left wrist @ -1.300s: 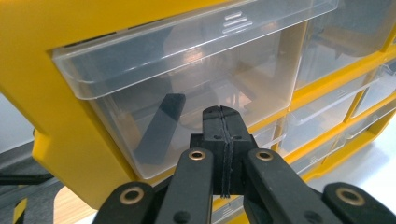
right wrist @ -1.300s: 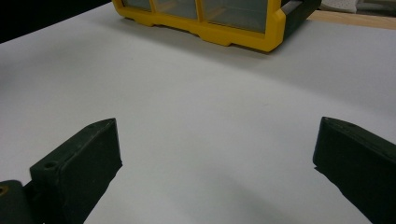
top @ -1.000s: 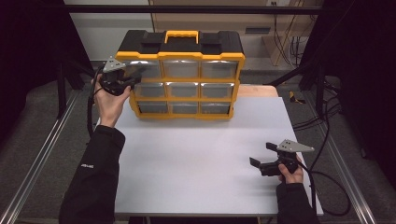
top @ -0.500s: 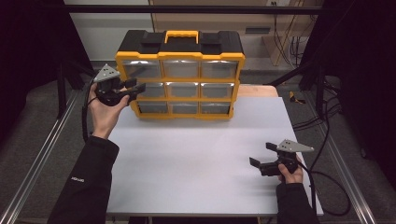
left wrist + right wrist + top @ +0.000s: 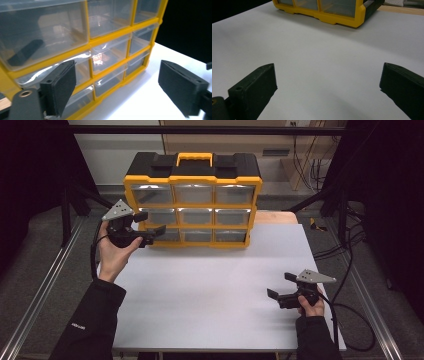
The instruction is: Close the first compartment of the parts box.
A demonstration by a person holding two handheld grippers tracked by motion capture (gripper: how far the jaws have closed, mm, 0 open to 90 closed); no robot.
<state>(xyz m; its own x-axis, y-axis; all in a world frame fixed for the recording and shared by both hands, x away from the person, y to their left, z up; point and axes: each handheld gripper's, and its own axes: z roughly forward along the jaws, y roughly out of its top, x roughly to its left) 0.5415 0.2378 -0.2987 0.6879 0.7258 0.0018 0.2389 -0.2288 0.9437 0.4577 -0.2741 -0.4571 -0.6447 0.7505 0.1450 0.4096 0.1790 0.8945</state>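
A yellow and black organizer box (image 5: 192,202) with clear drawers stands at the back of the white table (image 5: 210,285). My left gripper (image 5: 150,223) hovers by the box's lower left drawers, pointing right along its front. Its jaws have just been opening and nothing is between them. In the left gripper view the left gripper (image 5: 120,87) stands open before the drawer fronts (image 5: 105,55), and a dark shape (image 5: 25,52) shows through the top left drawer. My right gripper (image 5: 281,285) rests open near the table's front right; in the right gripper view the right gripper (image 5: 327,87) frames bare tabletop.
A wooden board (image 5: 275,217) lies behind the box on the right. Cables (image 5: 345,245) trail off the table's right side. Metal rails (image 5: 45,285) run along both sides of the table. The box's yellow base (image 5: 324,15) sits far ahead of my right gripper.
My left hand has come down and slightly back from the top left drawer to the box's lower left, and its jaws have gone from shut to open. The right hand has stayed put.
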